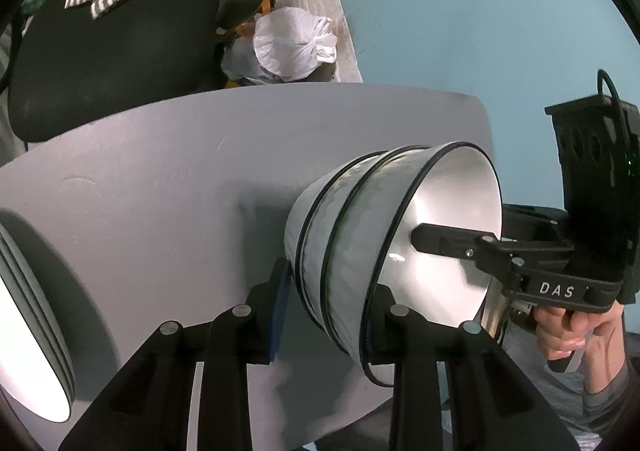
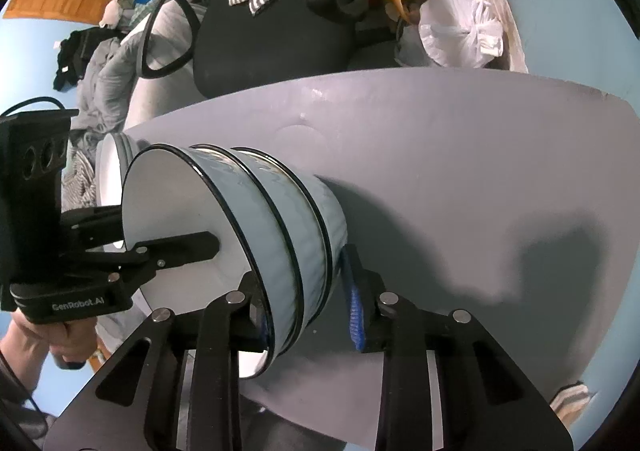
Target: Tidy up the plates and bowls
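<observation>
Both the left gripper and right gripper clench three nested pale-blue black-rimmed enamel bowls, lifted over the grey table; white plates already stacked; bowls still need placing

1. The left tongs are matte black plastic, each linkage arm pinned with round silver rivets and cut with triangular openings; the fingers carry blue ribbed pads.
2. The right tongs match, with the same blue pads.
3. Seen from across, the right unit's band reads "DAS" and the left's "GenRobot.AI"; a black cable loops from each black housing.
4. A grey sleeve covers the person's right arm.
</observation>
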`<act>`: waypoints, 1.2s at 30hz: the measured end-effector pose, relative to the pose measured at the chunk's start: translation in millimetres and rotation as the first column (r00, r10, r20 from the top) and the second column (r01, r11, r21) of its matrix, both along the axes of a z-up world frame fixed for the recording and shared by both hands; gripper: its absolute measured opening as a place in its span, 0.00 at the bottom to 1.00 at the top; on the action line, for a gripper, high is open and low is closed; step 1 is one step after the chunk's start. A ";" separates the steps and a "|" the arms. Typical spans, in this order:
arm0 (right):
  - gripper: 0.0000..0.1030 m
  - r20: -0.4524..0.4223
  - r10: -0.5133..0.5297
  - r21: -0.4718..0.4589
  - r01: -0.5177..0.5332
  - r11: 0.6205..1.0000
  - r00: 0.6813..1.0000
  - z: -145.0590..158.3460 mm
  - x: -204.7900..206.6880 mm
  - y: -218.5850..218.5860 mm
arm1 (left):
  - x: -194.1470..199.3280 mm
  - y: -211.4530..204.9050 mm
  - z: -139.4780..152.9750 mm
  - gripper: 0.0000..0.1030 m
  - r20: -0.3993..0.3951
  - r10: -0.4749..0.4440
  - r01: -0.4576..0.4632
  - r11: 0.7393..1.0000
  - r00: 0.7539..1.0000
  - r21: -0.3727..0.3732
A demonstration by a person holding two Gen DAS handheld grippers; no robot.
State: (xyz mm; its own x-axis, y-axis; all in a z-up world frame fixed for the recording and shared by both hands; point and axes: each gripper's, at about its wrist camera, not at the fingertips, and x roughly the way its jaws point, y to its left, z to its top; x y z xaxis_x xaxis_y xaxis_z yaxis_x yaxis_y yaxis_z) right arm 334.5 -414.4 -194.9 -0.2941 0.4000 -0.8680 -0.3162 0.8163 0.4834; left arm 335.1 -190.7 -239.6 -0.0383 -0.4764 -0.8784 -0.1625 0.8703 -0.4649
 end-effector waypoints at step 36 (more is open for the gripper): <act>0.25 0.002 0.126 -0.009 -0.126 0.992 0.992 13.7 -50.4 92.3 | -82.9 74.4 8.7 0.28 -0.027 0.162 -0.162 0.987 0.986 0.009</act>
State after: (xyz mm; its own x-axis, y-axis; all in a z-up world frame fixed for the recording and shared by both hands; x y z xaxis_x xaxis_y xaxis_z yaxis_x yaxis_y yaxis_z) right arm 284.1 -322.2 -181.1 -0.3390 0.3521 -0.8724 -0.4182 0.7743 0.4750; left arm 252.2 -116.2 -230.9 0.0148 -0.4721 -0.8814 -0.3143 0.8346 -0.4523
